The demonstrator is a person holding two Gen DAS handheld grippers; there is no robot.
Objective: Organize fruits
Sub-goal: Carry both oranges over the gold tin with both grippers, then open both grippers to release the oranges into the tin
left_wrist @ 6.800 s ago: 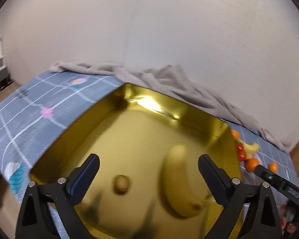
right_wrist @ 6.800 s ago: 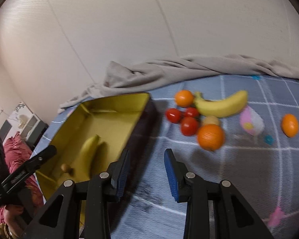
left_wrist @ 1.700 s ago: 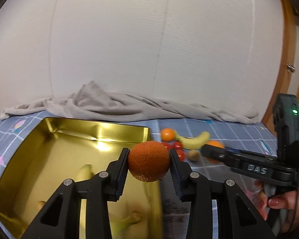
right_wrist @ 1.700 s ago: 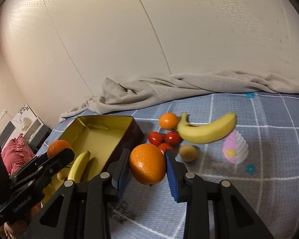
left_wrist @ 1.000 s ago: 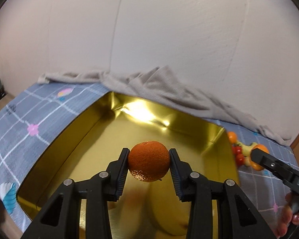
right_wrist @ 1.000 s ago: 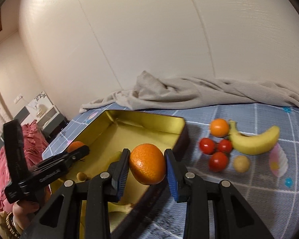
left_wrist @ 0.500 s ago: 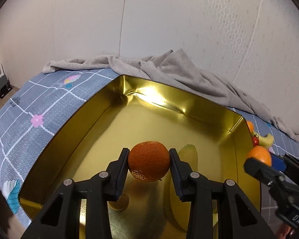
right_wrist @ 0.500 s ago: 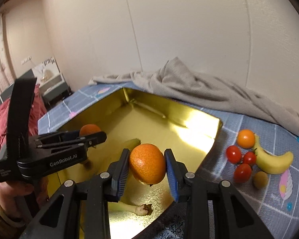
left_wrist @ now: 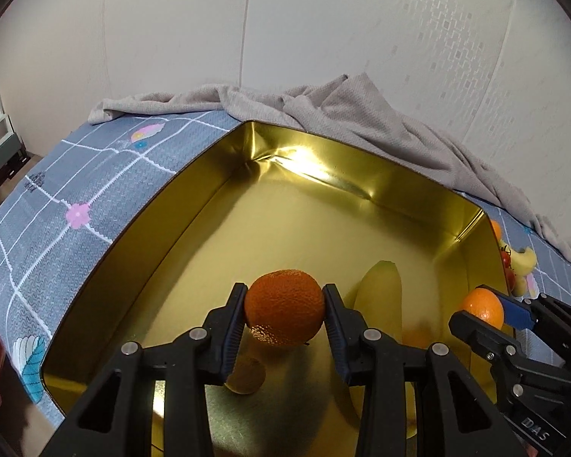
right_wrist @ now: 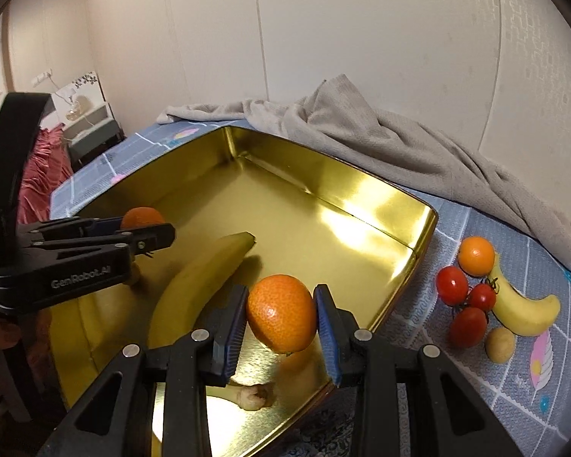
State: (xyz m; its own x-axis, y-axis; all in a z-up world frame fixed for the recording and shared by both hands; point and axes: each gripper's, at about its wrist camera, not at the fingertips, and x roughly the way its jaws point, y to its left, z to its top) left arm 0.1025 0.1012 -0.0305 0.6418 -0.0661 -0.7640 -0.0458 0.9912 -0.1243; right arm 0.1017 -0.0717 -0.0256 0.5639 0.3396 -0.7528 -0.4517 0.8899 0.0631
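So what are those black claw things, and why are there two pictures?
They are grabbers that a person holds, one in each hand. Each carries a camera looking along its fingers, so you get one picture per hand. The left gripper squeezes an orange, and the right gripper squeezes another orange. Both hang over a gold tin with a banana inside. Beside the tin, on the blue cloth, lie tomatoes, another banana and a small orange.

The gold tin's [right_wrist: 424,228] far half is lying bare; a banana [right_wrist: 194,285] and small brown fruit [left_wrist: 247,375] are crowding its near floor.
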